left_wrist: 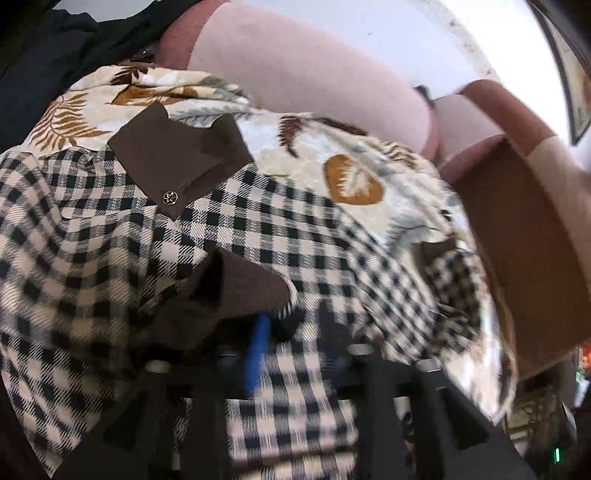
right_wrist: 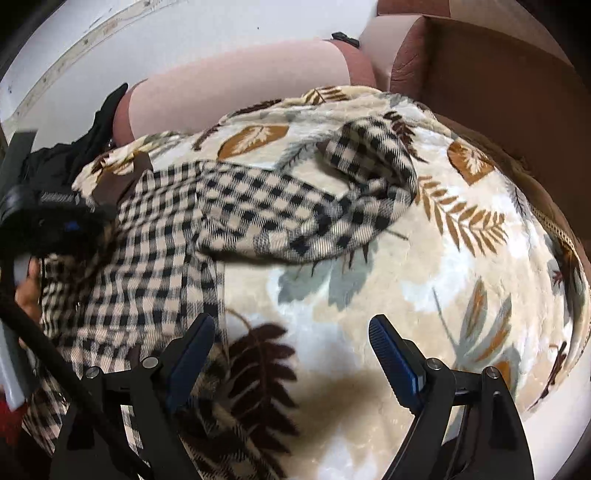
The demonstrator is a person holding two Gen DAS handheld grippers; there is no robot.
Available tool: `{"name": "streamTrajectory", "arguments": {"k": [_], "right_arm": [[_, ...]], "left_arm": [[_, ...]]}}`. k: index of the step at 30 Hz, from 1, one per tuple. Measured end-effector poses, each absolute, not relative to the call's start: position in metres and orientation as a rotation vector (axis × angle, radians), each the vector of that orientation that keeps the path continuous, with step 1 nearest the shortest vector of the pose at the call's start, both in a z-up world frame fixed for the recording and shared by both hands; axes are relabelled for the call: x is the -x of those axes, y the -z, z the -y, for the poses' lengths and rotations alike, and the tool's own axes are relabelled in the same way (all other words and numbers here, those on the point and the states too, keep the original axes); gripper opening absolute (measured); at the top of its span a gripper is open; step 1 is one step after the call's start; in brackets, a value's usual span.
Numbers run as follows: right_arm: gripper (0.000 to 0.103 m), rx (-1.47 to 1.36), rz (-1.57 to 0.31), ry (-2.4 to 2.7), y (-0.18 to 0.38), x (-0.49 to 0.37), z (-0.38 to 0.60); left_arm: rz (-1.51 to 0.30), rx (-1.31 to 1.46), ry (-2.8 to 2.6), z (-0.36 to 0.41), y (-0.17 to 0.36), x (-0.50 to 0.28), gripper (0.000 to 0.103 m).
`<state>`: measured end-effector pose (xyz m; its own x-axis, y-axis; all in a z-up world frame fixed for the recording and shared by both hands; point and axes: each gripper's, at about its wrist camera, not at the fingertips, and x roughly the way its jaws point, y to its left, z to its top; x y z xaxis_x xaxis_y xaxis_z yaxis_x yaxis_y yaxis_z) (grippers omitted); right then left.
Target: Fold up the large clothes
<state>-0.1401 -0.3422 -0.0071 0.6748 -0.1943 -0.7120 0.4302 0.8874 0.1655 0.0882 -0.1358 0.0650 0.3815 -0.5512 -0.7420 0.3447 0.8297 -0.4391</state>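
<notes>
A black-and-beige checked shirt (left_wrist: pixel 110 236) with a brown collar (left_wrist: pixel 177 158) and brown cuffs lies on a leaf-patterned blanket (left_wrist: pixel 354 162). My left gripper (left_wrist: pixel 291 332) is shut on the checked shirt, whose cloth drapes over its fingers and hides them. In the right wrist view the shirt (right_wrist: pixel 155 251) spreads at the left with one sleeve (right_wrist: pixel 362 173) thrown across the blanket (right_wrist: pixel 443 280). My right gripper (right_wrist: pixel 291 339) is open and empty above the blanket beside the shirt's edge. The left gripper (right_wrist: pixel 55 221) shows at the far left.
The blanket covers a sofa with pink back cushions (left_wrist: pixel 306 70) and a brown armrest (left_wrist: pixel 524 236). Dark clothing (right_wrist: pixel 74 155) lies at the blanket's far left end. A white wall (right_wrist: pixel 184 33) stands behind the sofa.
</notes>
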Motion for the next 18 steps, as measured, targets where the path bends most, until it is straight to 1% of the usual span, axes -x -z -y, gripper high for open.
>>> {"name": "streamTrajectory", "arguments": {"k": [1, 4, 8, 12, 15, 18], "right_arm": [[0.089, -0.335, -0.75, 0.346, 0.004, 0.136, 0.342], [0.089, -0.358, -0.732, 0.261, -0.008, 0.116, 0.338], [0.089, -0.393, -0.724, 0.093, -0.022, 0.069, 0.328], [0.089, -0.316, -0.768, -0.015, -0.022, 0.021, 0.299], [0.089, -0.216, -0.741, -0.115, -0.031, 0.019, 0.263], [0.091, -0.068, -0.724, -0.197, -0.032, 0.026, 0.228]], "left_arm": [[-1.011, 0.23, 0.588, 0.129, -0.072, -0.082, 0.052], [-0.949, 0.221, 0.598, 0.09, -0.094, -0.064, 0.056], [-0.885, 0.157, 0.432, 0.036, -0.108, -0.063, 0.056], [-0.865, 0.078, 0.167, -0.02, -0.101, -0.084, 0.056], [-0.864, 0.057, 0.087, -0.046, -0.089, -0.1, 0.056], [-0.868, 0.028, 0.046, -0.055, -0.076, -0.119, 0.056]]}}
